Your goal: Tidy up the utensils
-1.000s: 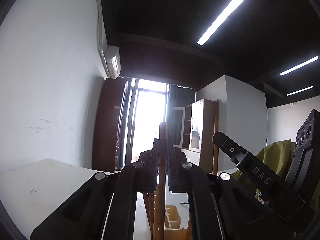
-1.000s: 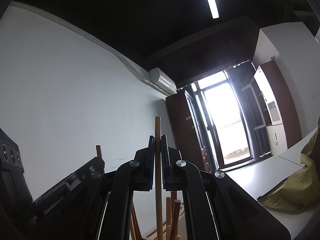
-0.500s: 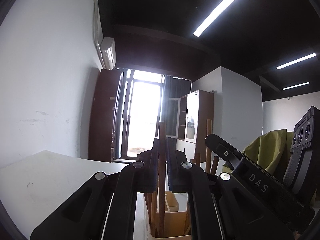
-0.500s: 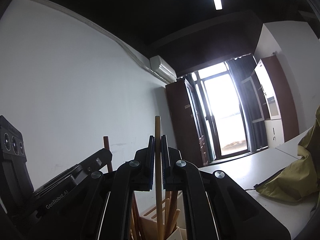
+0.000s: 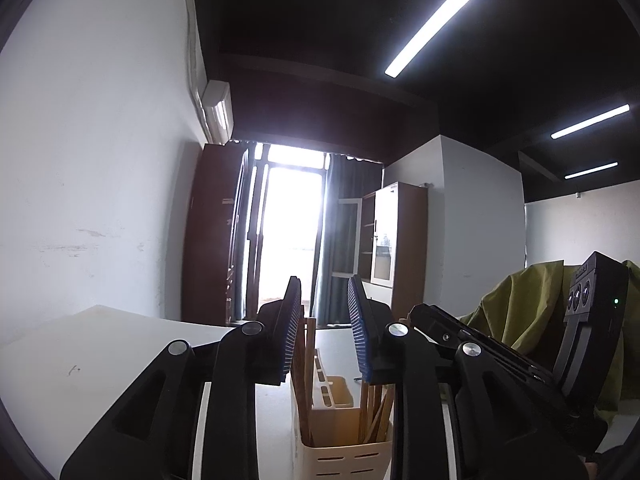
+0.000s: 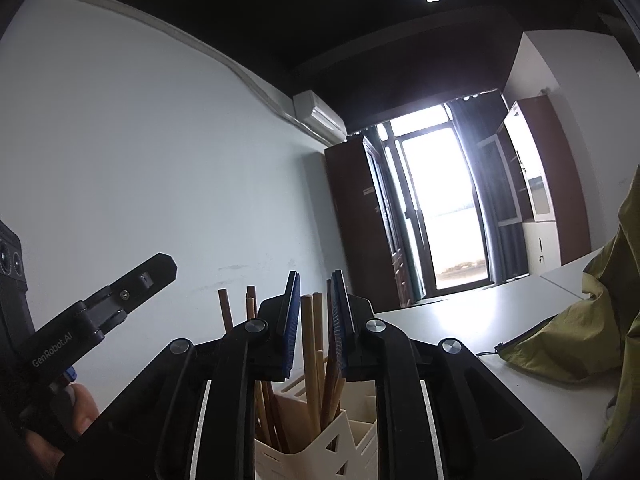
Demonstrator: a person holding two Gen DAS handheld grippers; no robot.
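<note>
A cream slotted utensil holder [image 5: 340, 452] stands on the white table, with several wooden chopsticks [image 5: 309, 364] upright in it. My left gripper [image 5: 324, 324] is open just above the holder, with nothing between its blue pads. In the right wrist view the same holder [image 6: 316, 452] sits below my right gripper [image 6: 316, 320], which is open around the tops of the wooden chopsticks [image 6: 308, 344] without gripping them. The other gripper shows at the left of the right wrist view [image 6: 100, 316] and at the right of the left wrist view [image 5: 480, 348].
The white table [image 5: 100, 344] runs back to a bright balcony door [image 5: 292, 232]. An olive green cloth [image 6: 580, 328] lies on the table at the right. Brown cabinets [image 5: 396, 236] stand by the door. A white wall is on the left.
Both grippers have opened and let go of the chopsticks they held. The chopsticks now stand in the holder. Both views have tilted down a little toward the holder.
</note>
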